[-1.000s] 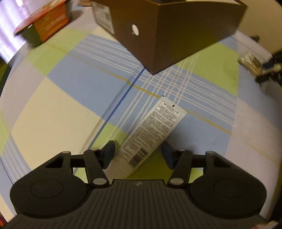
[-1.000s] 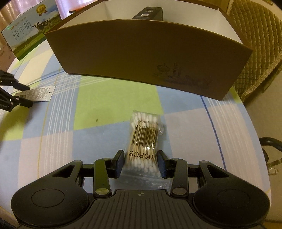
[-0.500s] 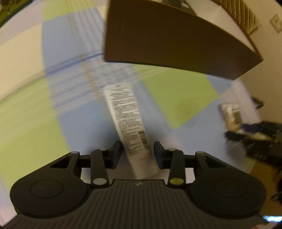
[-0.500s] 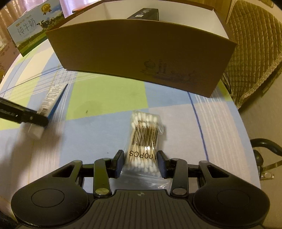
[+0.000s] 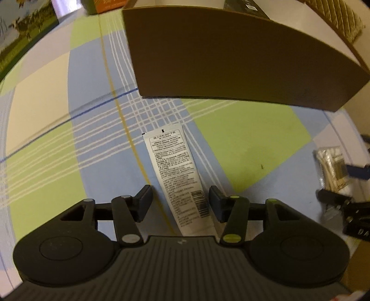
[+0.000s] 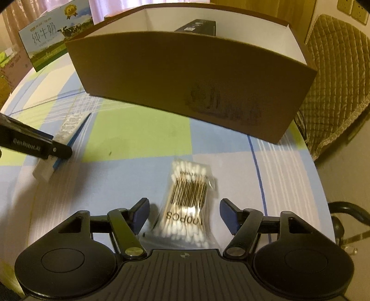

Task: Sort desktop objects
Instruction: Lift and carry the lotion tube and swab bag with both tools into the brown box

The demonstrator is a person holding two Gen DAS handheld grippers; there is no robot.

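A white hand-cream tube (image 5: 178, 176) lies on the checked tablecloth between the fingers of my left gripper (image 5: 180, 203). The jaws are open and stand apart from the tube's sides. The tube also shows in the right wrist view (image 6: 62, 136). A clear bag of cotton swabs (image 6: 187, 199) lies between the fingers of my right gripper (image 6: 185, 215), which is open wide around it. The bag also shows in the left wrist view (image 5: 333, 166). A brown cardboard box (image 6: 185, 76), open on top, stands just beyond both; a black carton (image 6: 198, 26) is inside it.
A milk carton box (image 6: 46, 41) stands at the back left of the table. An orange box (image 5: 108, 3) sits behind the cardboard box. A quilted chair (image 6: 335, 81) stands to the right of the table edge (image 6: 323, 185).
My right gripper has opened wide around the cotton swab bag. My left gripper swung round so the tube lies lengthwise between its fingers, and it has opened wider.
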